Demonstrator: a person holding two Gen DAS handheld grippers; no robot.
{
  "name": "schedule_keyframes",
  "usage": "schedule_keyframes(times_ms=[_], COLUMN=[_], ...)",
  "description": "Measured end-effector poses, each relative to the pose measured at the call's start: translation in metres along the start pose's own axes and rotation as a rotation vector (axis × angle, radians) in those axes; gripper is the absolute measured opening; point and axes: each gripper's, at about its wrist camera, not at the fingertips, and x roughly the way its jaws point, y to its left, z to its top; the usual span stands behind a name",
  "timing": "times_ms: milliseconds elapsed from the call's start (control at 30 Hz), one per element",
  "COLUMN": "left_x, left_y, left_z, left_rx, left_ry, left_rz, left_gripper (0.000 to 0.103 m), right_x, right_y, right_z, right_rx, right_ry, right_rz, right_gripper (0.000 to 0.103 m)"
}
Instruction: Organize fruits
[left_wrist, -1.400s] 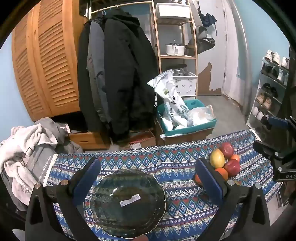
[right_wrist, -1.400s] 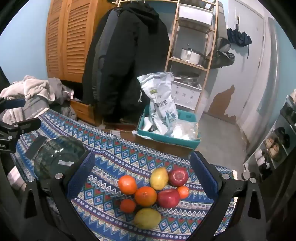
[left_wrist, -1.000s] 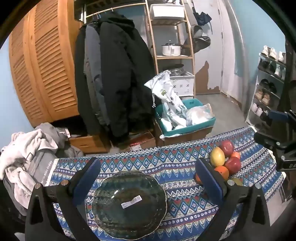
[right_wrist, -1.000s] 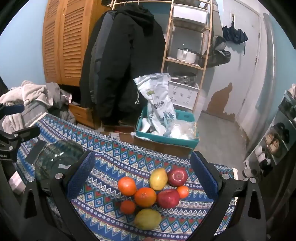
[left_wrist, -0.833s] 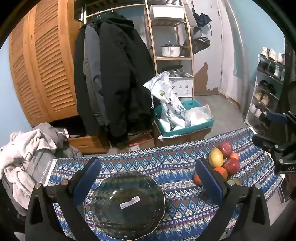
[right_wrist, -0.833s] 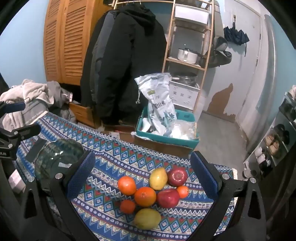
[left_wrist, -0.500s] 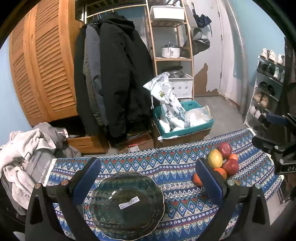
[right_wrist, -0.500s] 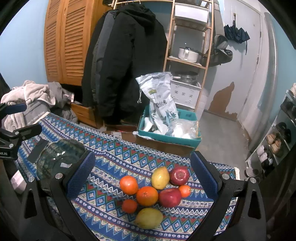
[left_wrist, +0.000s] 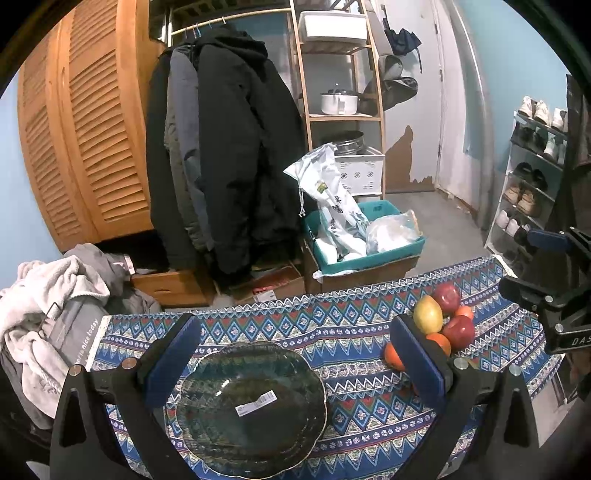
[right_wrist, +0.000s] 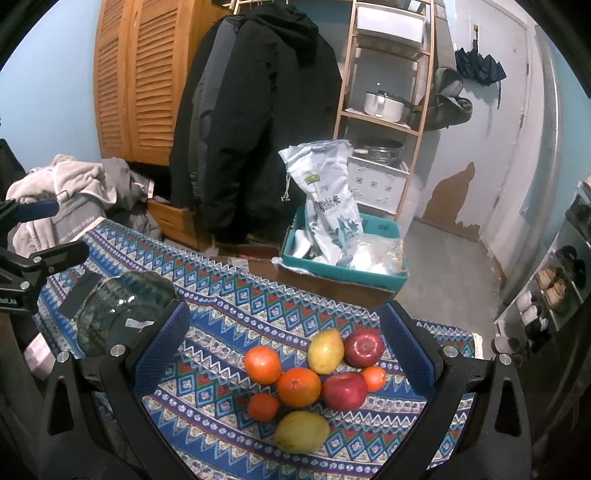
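Opening step, nothing picked yet. Left gripper (left_wrist: 295, 358) hovers, jaws wide, empty, over dark glass plate (left_wrist: 207, 373) at lower centre of left view. Right gripper (right_wrist: 284, 347) likewise spread, empty, above fruit pile (right_wrist: 314, 380) at lower centre of right view: oranges, two red apples, two yellow-green fruits on patterned tablecloth (right_wrist: 221, 295). Next move likely: lower right gripper onto one fruit, close gently, carry to plate. White sticker (left_wrist: 256, 398) on plate, print unreadable. Grey garment (left_wrist: 74, 332) at left reads "nice today".

In the left wrist view, a blue finger pad (left_wrist: 417, 360) hides part of the oranges (left_wrist: 393, 356); the plate (left_wrist: 251, 408) label's print is unreadable.
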Motion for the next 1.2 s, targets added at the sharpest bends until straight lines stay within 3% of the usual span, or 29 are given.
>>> schedule_keyframes(times_ms=[1200], left_x=[0.0016], left_y=[-0.0012], left_z=[0.0006], left_rx=[-0.005], left_ry=[0.016], left_rz=[-0.023], left_gripper=[0.103], right_x=[0.0029], right_y=[-0.0001], right_z=[-0.0023], right_rx=[0.000], right_ry=[0.016], right_rz=[0.018], right_gripper=[0.100])
